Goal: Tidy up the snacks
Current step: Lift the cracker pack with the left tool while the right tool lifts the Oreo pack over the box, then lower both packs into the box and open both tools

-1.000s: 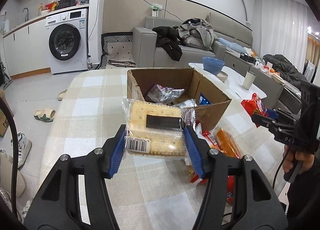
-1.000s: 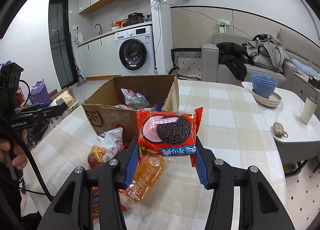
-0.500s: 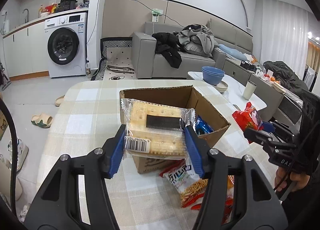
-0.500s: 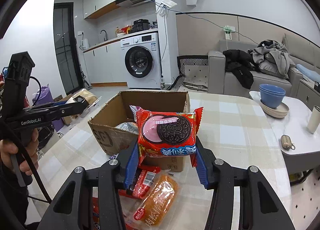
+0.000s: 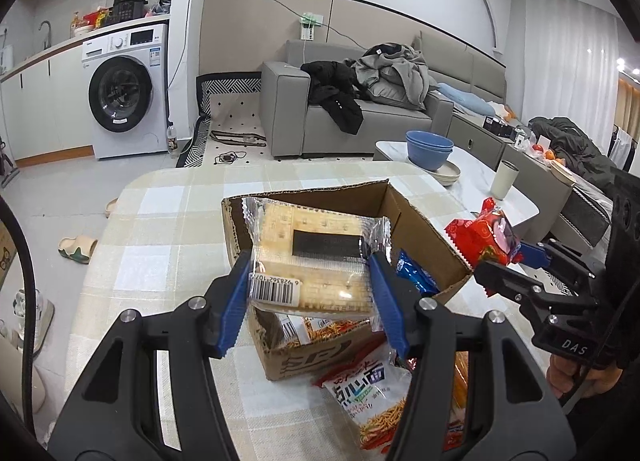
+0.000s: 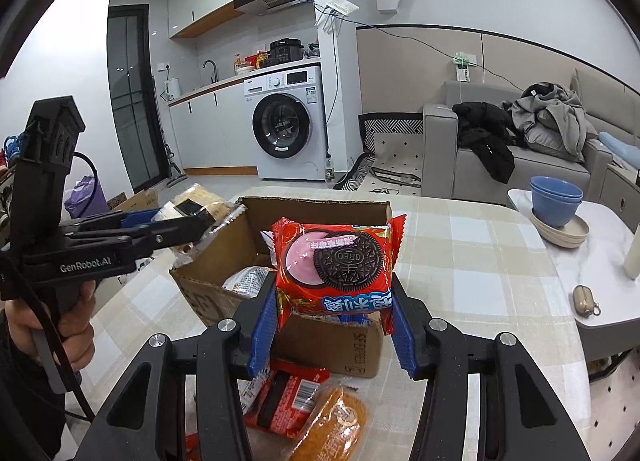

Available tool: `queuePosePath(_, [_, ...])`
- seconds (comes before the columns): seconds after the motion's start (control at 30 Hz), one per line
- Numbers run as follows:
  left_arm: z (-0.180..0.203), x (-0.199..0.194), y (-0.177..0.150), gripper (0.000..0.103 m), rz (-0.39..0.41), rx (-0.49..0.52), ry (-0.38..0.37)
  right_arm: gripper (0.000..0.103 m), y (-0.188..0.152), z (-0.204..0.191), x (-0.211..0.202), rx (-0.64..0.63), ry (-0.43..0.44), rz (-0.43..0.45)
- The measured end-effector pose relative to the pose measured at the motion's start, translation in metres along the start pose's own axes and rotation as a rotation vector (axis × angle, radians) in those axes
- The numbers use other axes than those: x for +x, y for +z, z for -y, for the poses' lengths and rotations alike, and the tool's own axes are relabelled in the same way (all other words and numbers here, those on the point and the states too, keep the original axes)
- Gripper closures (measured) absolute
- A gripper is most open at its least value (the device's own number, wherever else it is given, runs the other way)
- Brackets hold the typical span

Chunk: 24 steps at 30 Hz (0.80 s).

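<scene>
left tool (image 5: pixel 308 293) | cracker pack (image 5: pixel 316 261) raised over box (image 5: pixel 424 237) | right tool (image 6: pixel 332 325) | Oreo pack (image 6: pixel 336 261) likewise

We cannot see most of the box (image 5: pixel 420 229) interior; cracker pack (image 5: pixel 316 261) covers it. Noodle bag (image 5: pixel 372 401) is partly hidden.

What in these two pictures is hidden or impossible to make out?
- Left wrist view: much of the cardboard box interior is hidden by the cracker pack held in the left tongs.
- Right wrist view: the Oreo pack in the right tongs covers most of the box's contents.
- Both views: the loose snack packets are partly cut off by the tongs and the bottom edge.
- The box's printed lettering is too partial to read.
</scene>
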State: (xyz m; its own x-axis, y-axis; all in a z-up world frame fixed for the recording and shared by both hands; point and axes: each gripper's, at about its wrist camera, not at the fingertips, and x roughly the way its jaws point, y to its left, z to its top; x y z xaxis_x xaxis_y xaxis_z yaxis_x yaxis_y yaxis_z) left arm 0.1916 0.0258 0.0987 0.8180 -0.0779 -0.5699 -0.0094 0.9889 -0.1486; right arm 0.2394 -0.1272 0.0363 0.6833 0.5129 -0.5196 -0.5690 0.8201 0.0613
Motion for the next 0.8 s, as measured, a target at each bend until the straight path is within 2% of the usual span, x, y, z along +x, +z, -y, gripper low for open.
queuePosePath(0.8, [0.014,0.081,0.019,0.049,-0.046,0.045,0.042,0.052,0.017,-0.008,0.047,-0.047,0.016,-0.084])
